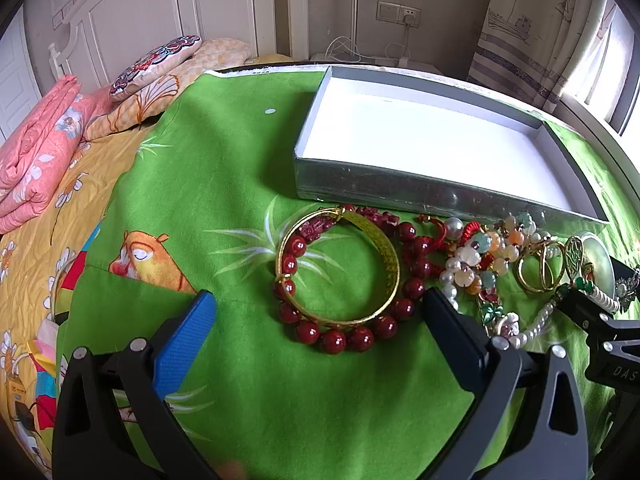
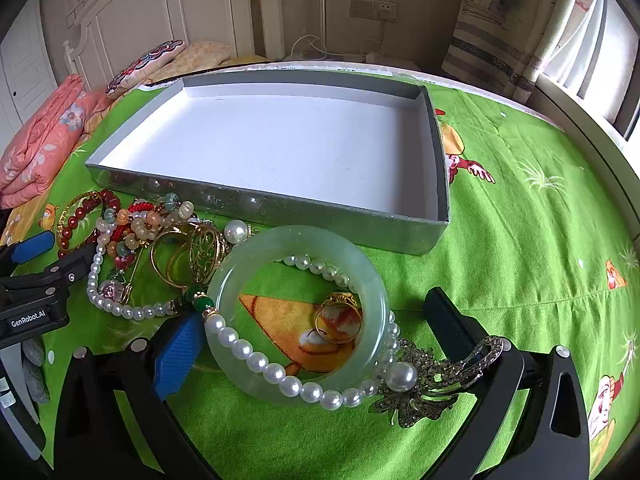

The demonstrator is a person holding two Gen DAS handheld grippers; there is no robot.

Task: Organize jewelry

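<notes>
Left gripper [image 1: 320, 316] angled down, fingers spread wide above red bead bracelet [image 1: 340, 320], right gripper [image 2: 316, 320] angled down, fingers wide around jade bangle [image 2: 298, 312]

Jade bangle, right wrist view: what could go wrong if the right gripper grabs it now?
1. The pearl necklace lies across the jade bangle; lifting the bangle would likely drag the pearls along.
2. The small gold ring sits inside the bangle and may get knocked.
3. The brooch rests against the open right gripper on one finger's side, so closing could snag it.
</notes>
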